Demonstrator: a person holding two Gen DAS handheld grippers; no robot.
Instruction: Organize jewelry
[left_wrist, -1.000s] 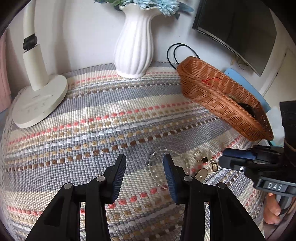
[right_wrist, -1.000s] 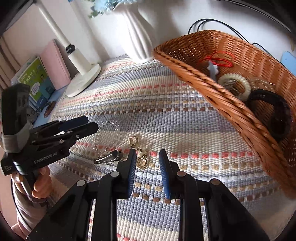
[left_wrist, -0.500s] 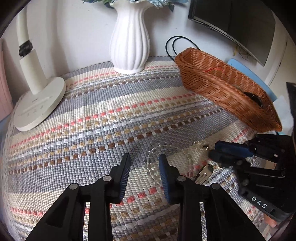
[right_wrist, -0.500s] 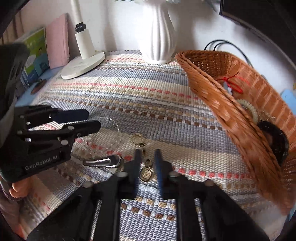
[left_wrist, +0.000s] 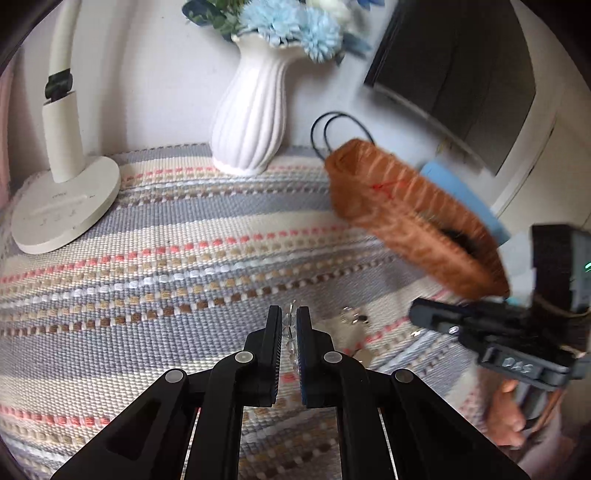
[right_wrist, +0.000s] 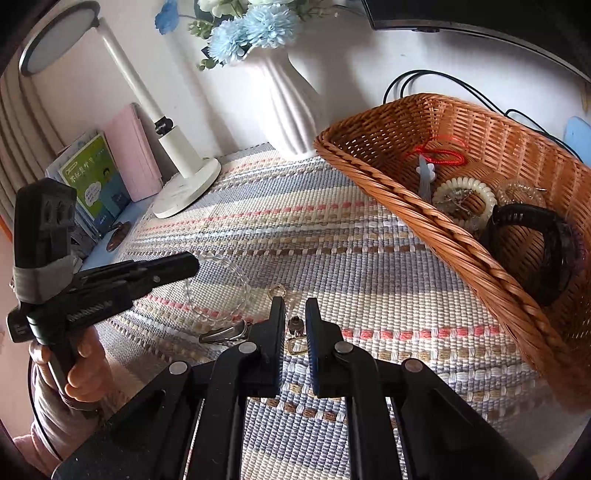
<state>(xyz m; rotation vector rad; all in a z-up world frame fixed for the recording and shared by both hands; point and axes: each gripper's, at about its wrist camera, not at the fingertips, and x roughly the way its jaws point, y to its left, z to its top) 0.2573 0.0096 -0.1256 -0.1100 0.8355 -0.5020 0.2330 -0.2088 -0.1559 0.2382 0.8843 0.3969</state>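
My left tongs (left_wrist: 288, 325) sit at the lower middle of the left wrist view, clenched on the bracelet (left_wrist: 291, 334), a ring of clear beads. From here I see it edge-on, a thin line of beads standing between the pads and running up the frame along the line of the fingers. In the right wrist view the same tongs (right_wrist: 192, 264) come in from the left edge, held by my hand (right_wrist: 79, 373), with the bracelet (right_wrist: 221, 291) as a loop to their right over the striped mat (right_wrist: 332, 236); its near side is by the tips, and I cannot tell there how much of it is off the mat.

My right tongs (right_wrist: 295, 317) at the lower middle of that view are clenched on the earring (right_wrist: 294, 334), a small dark stud above a gold rectangular drop. Its long axis runs up and down the frame, stud end pointing away from me, drop end toward the camera. A second gold piece (right_wrist: 277, 291) lies on the mat just beyond the tips, and a metal clip (right_wrist: 223, 332) lies to the left, its long axis nearly level across the frame.

The basket (right_wrist: 424, 229) fills the right side, tilted in the frame, holding a red cord (right_wrist: 441, 151), a cream coil band (right_wrist: 463, 192) and a black band (right_wrist: 535, 236). In the left wrist view the basket (left_wrist: 410, 225) is blurred at upper right.
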